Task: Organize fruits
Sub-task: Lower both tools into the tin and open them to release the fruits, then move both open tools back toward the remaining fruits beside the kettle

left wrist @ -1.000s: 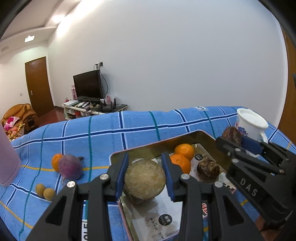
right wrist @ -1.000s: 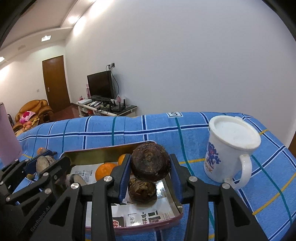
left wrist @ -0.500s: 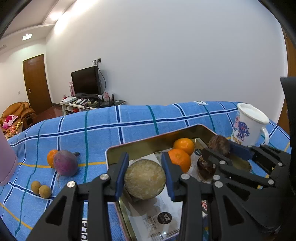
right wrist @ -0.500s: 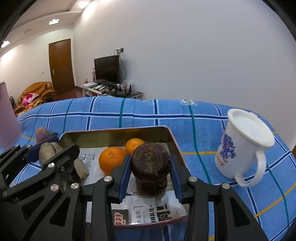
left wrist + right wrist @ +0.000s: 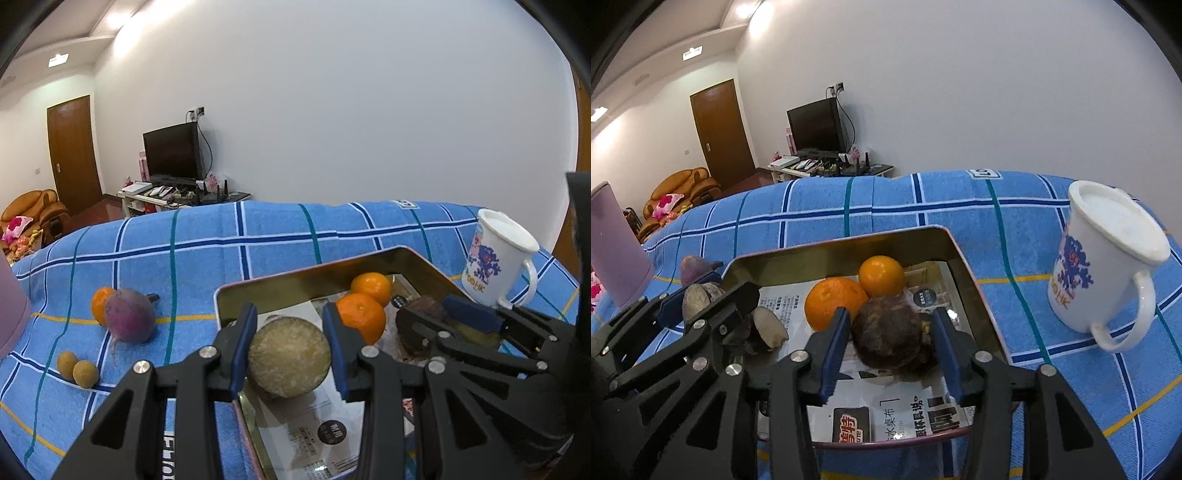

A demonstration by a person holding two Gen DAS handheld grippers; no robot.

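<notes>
A blue checked cloth [image 5: 280,251] (television [image 5: 171,151] upper left) carries the tray [image 5: 971,280]; left gripper [image 5: 290,354] clamps a cut root [image 5: 289,360], right gripper [image 5: 892,347], jaws just widening, brackets a brown root [image 5: 890,334].

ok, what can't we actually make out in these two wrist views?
- Left wrist view: underside of the cut root, hidden between the left hand-held gripper fingers; whether it touches the tray is unclear.
- Left wrist view: the orange on the cloth, half hidden by the purple root.
- Right wrist view: the right hand-held gripper jaws have just been opening around the brown root; pad contact unclear.
- Right wrist view: pink container, cut off at the frame edge.
</notes>
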